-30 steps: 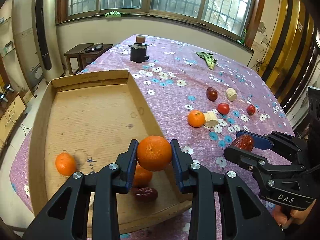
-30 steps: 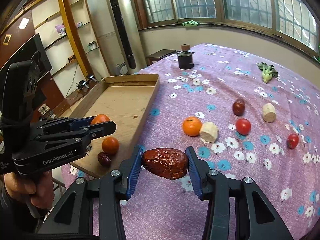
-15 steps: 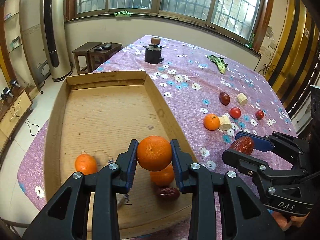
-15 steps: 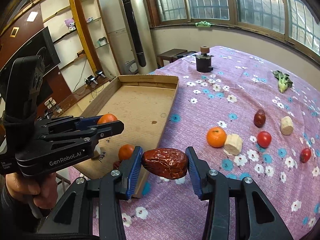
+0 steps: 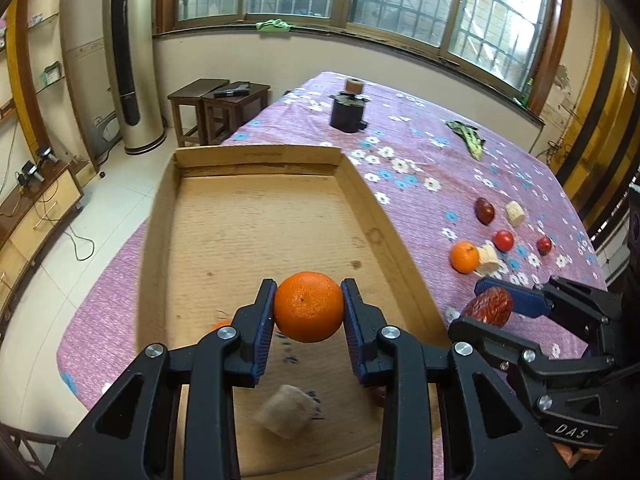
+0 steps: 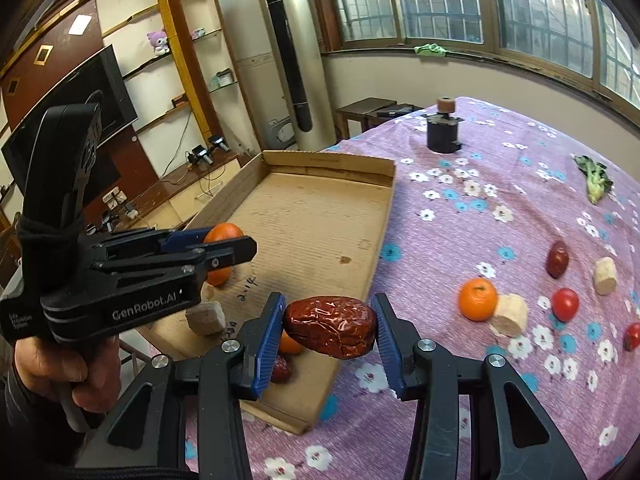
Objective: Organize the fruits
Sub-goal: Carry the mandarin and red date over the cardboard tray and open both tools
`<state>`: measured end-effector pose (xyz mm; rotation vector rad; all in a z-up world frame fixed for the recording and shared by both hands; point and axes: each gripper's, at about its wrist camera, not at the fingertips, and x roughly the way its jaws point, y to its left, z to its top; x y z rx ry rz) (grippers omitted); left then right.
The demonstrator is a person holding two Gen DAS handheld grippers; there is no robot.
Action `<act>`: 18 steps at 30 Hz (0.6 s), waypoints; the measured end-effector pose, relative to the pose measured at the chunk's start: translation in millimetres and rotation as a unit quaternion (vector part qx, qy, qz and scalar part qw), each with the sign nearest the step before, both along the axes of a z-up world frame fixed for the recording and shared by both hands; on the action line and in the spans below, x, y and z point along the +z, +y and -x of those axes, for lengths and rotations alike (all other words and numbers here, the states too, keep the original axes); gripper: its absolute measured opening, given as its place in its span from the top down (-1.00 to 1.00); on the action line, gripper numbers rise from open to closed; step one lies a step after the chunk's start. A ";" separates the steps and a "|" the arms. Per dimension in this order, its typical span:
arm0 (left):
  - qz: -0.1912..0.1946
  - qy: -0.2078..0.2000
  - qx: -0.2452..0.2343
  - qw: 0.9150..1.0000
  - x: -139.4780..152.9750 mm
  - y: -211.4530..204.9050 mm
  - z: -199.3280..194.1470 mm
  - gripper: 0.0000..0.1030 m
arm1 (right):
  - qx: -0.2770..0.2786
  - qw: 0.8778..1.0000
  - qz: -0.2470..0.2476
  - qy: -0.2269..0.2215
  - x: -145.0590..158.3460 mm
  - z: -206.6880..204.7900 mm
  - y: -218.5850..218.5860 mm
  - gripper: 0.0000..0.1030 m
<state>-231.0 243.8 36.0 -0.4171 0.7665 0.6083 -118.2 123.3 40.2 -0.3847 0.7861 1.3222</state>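
Note:
My left gripper (image 5: 308, 300) is shut on an orange (image 5: 309, 312) and hangs over the near half of the cardboard tray (image 5: 256, 168). In the right wrist view the same left gripper (image 6: 236, 240) sits at the left, a hand around its handle. My right gripper (image 6: 331, 312) is shut on a wrinkled red date (image 6: 331, 334) above the tray's near right corner (image 6: 360, 280). In the tray lie an orange (image 6: 218, 276), a second orange (image 6: 289, 345), a dark date (image 6: 280, 369) and a beige chunk (image 6: 205, 317).
On the purple flowered cloth to the right lie an orange (image 6: 477, 299), beige chunks (image 6: 509, 315), small tomatoes (image 6: 565, 303) and a dark date (image 6: 557, 259). A green vegetable (image 6: 596, 180) and a black container (image 6: 441, 132) stand farther back. The table edge drops off left of the tray.
Both grippers have shifted left, keeping their fruit. The tray now sits centred under the left gripper, and the loose fruit on the cloth has slid toward the right of both views.

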 end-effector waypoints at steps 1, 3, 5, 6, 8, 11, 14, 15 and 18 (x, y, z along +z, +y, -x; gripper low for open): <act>0.001 0.001 0.003 1.000 -0.1 3.4 0.9 0.42 | 0.004 1.000 0.002 0.002 -1.8 0.8 5.2 0.13; 0.005 0.005 0.012 1.000 -1.1 14.0 1.9 0.42 | 0.011 1.000 0.005 0.007 -4.7 2.1 13.7 0.13; 0.009 0.010 0.020 1.000 -2.1 24.8 3.0 0.42 | 0.020 1.000 0.009 0.014 -7.9 2.7 26.9 0.13; 0.009 0.012 0.023 1.000 -2.7 27.6 3.2 0.42 | 0.023 1.000 0.012 0.015 -9.8 3.5 32.6 0.13; 0.009 0.020 0.033 0.999 -5.6 37.8 3.7 0.42 | 0.032 0.999 0.020 0.015 -14.2 7.1 46.4 0.13; 0.019 0.028 0.041 0.999 -11.5 47.1 3.4 0.42 | 0.043 0.998 0.033 0.016 -24.2 11.7 62.6 0.13; 0.027 0.044 0.043 0.998 -20.7 52.9 -2.5 0.42 | 0.051 0.997 0.047 0.015 -34.2 15.0 73.2 0.13; 0.028 0.048 0.042 0.998 -22.3 53.9 -4.0 0.42 | 0.053 0.997 0.053 0.015 -37.5 16.3 76.3 0.13; 0.035 0.067 0.043 0.996 -30.9 57.0 -9.2 0.42 | 0.056 0.996 0.067 0.014 -45.1 16.9 82.2 0.13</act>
